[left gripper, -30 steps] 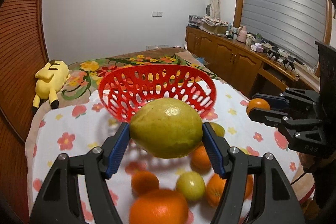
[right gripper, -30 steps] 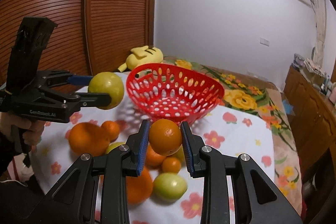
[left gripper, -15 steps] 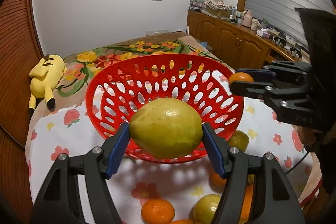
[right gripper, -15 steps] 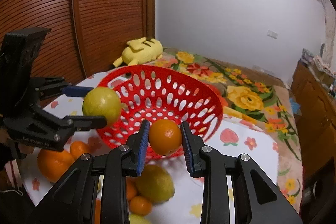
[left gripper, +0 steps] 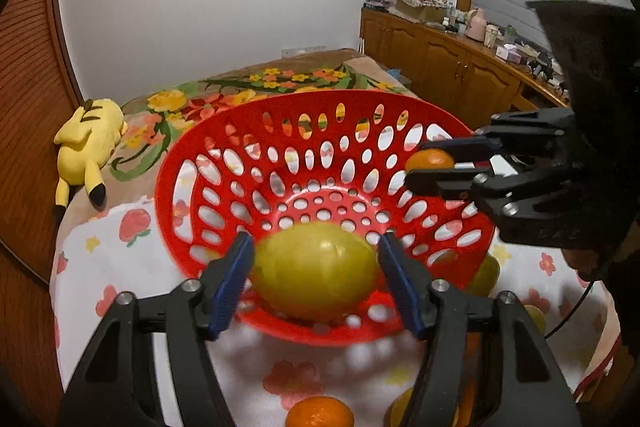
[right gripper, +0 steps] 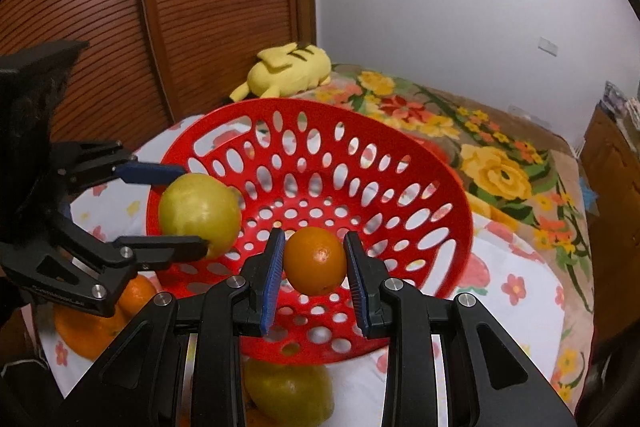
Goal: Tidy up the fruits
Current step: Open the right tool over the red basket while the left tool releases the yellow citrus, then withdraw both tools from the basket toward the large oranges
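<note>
My left tool (left gripper: 314,277) has just been narrowing its jaws around the big yellow-green oval citrus fruit (left gripper: 316,269), which lies with its long axis across the pads, over the near rim of the red perforated plastic basket (left gripper: 248,163). My right tool (right gripper: 314,269) is clamped on a small round orange (right gripper: 315,261), also over the basket's near edge. Both fruits hang above the basket's hollow, which lies straight ahead and below, so I judge the left goes first. More fruit waits on the flowered cloth (left gripper: 132,259) on the bed.
</note>
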`<act>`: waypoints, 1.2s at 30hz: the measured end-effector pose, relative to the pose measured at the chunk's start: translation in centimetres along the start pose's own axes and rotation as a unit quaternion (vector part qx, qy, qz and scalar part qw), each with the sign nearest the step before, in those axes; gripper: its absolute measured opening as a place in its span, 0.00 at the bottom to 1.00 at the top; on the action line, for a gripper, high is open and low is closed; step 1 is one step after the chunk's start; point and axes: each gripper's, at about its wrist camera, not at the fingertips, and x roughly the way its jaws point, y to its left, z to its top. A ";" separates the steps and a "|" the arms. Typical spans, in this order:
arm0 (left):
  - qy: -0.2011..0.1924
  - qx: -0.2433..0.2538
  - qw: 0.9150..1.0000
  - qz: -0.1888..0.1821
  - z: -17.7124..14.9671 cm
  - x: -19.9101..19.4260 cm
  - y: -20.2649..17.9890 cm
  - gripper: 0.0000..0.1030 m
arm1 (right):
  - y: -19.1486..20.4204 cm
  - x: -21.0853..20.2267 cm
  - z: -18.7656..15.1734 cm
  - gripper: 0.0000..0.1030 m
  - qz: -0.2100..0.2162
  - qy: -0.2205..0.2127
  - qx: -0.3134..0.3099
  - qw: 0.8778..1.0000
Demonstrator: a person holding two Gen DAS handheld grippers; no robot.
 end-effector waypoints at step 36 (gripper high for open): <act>-0.055 -0.010 0.998 -0.014 -2.7 -6.7 0.1 0.69 | 2.2 -6.8 -1.4 0.42 -0.036 -0.049 0.037 0.997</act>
